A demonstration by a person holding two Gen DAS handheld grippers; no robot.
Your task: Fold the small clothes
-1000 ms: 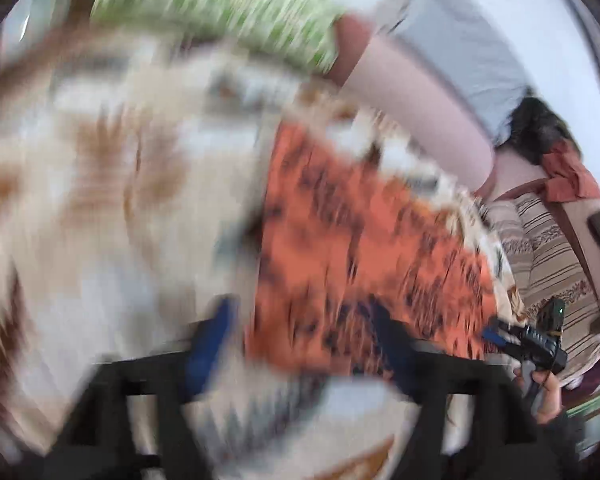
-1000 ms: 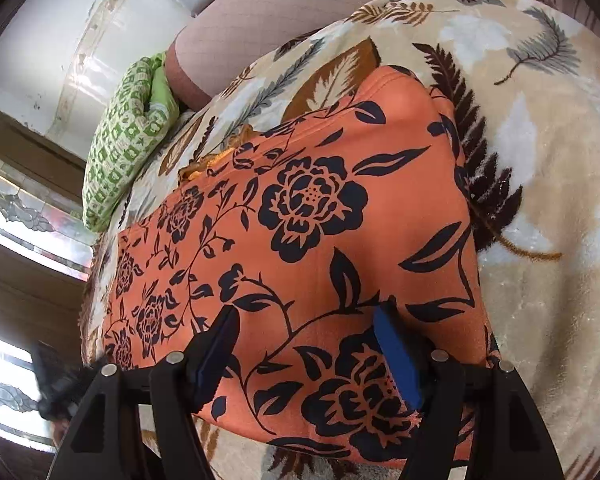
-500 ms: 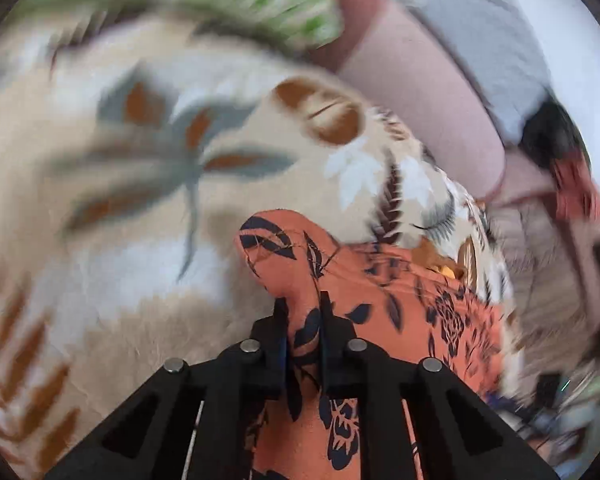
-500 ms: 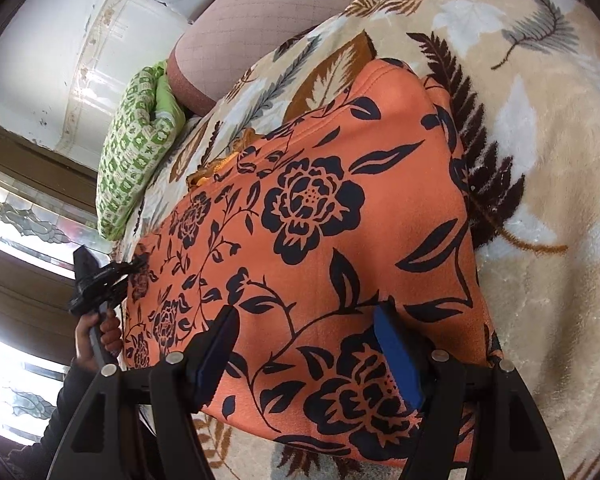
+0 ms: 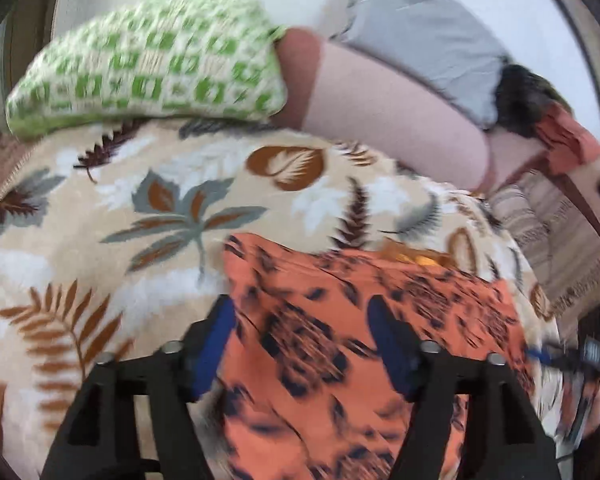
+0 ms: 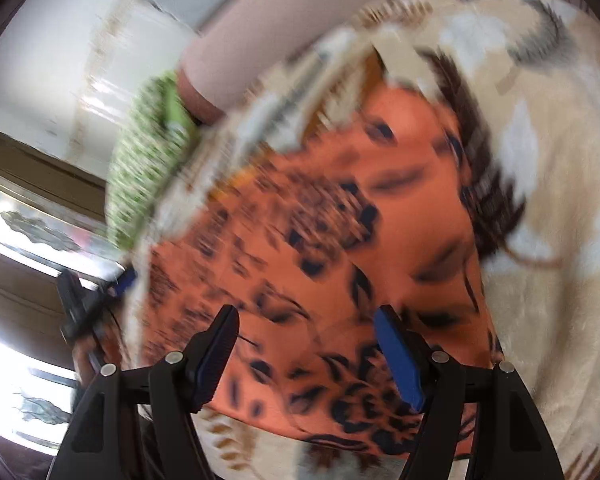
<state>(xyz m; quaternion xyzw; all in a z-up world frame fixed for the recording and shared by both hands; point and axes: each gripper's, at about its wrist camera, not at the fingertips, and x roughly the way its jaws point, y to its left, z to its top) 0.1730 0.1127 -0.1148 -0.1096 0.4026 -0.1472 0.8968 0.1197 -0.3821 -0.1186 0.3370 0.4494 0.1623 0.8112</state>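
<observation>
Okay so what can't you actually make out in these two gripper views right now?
- Orange floral garment: motion blur in both views smears its print and folds; type unclear.
- Its near edge, left wrist view: cut off by the frame and the left gripper.
- Right gripper: open, contact with cloth unclear.
- Yellow-orange scrap: too small, blurred.

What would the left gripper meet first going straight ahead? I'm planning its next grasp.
Most likely the orange floral garment: the open left gripper frames it directly ahead, on the leaf-print blanket. Blur leaves depth unclear.
</observation>
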